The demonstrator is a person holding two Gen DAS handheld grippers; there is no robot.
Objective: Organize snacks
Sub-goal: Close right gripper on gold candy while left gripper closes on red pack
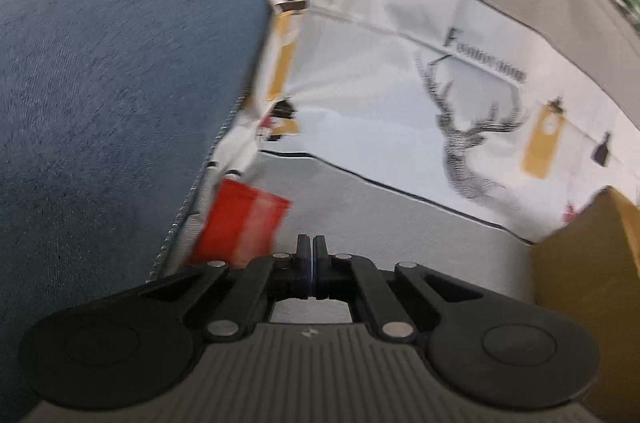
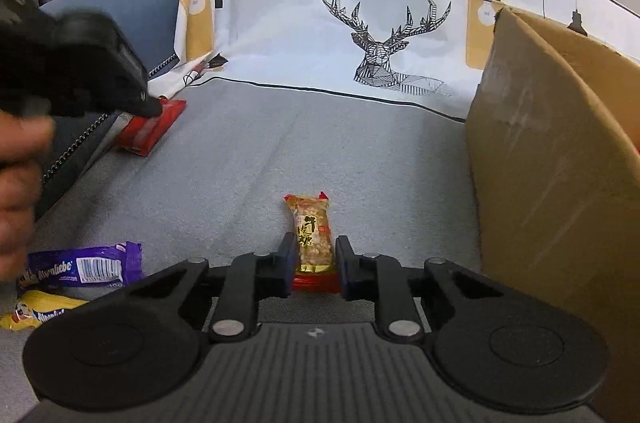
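Observation:
In the right wrist view, a nougat candy (image 2: 312,235) in a clear wrapper with red ends lies on the grey sofa seat between the pads of my right gripper (image 2: 313,263), which closes around it. My left gripper (image 1: 311,263) is shut with nothing between its fingers; in the right wrist view it (image 2: 148,107) hovers at the left, its tip touching or just above a red snack pack (image 2: 150,129). That red pack (image 1: 240,227) lies just left of the left fingertips, by the blue cushion. A purple snack pack (image 2: 86,267) and a yellow one (image 2: 36,311) lie at the left front.
A cardboard box (image 2: 552,159) stands at the right, also seen in the left wrist view (image 1: 588,283). A white cover with a deer print (image 2: 392,43) hangs over the sofa back. A blue cushion (image 1: 112,95) fills the left side.

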